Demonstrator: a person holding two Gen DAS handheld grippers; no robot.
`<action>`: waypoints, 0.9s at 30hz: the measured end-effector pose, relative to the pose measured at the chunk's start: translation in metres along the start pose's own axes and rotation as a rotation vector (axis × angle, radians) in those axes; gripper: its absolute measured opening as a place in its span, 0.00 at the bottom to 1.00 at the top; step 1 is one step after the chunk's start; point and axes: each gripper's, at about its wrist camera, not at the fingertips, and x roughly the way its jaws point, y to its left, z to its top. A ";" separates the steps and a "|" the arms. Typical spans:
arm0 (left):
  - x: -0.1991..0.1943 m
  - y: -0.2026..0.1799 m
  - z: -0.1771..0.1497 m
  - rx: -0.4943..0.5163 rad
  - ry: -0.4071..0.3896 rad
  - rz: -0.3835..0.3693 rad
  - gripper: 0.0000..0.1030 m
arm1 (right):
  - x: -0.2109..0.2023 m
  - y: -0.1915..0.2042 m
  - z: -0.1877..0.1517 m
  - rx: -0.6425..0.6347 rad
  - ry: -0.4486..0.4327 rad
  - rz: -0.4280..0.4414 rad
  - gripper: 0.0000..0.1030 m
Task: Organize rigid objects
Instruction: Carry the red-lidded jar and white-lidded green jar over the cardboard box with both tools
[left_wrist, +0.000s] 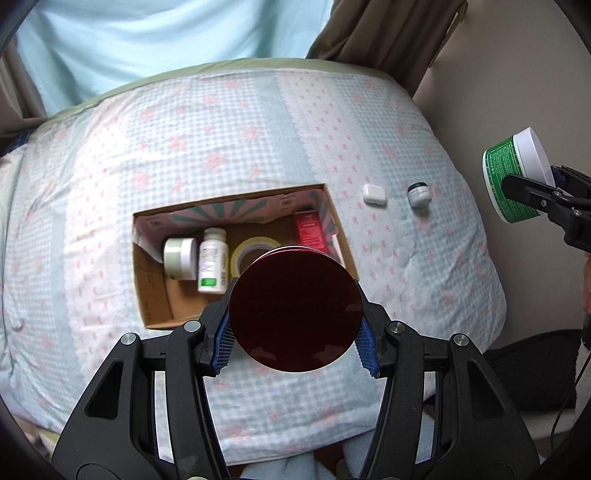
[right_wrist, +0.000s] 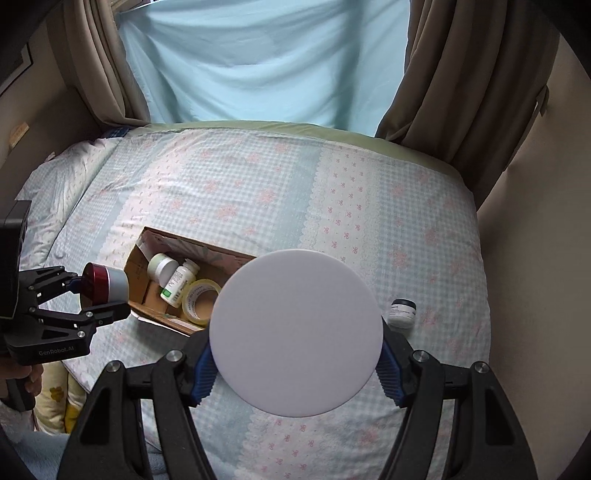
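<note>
1. Bed with a checked quilt (right_wrist: 280, 192), curtains (right_wrist: 472, 92) behind. I see a cardboard box (left_wrist: 155, 295) sunk into it, holding a pale jar (left_wrist: 180, 257), a pill bottle (left_wrist: 212, 261), a tape roll (left_wrist: 251, 251) and a red carton (left_wrist: 309, 232).
2. My left gripper (left_wrist: 295, 332) is clamped on a red-lidded jar (left_wrist: 295, 310), blocking the box's near right corner.
3. My right gripper (right_wrist: 295, 369) grips a green tub (left_wrist: 511, 177) by its white lid, off the quilt's right edge, I think.
4. An earbud case (left_wrist: 374, 194) and a small dark-lidded jar (left_wrist: 419, 194) sit right of the box, with bare quilt around them.
</note>
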 end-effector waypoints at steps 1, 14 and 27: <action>-0.002 0.012 -0.004 0.008 0.007 0.004 0.49 | -0.001 0.010 0.000 0.020 -0.001 0.000 0.65; 0.004 0.130 -0.027 -0.017 0.049 0.041 0.49 | 0.039 0.106 0.000 0.201 0.049 0.006 0.65; 0.080 0.147 -0.005 -0.022 0.134 0.024 0.49 | 0.134 0.131 0.009 0.250 0.170 -0.004 0.65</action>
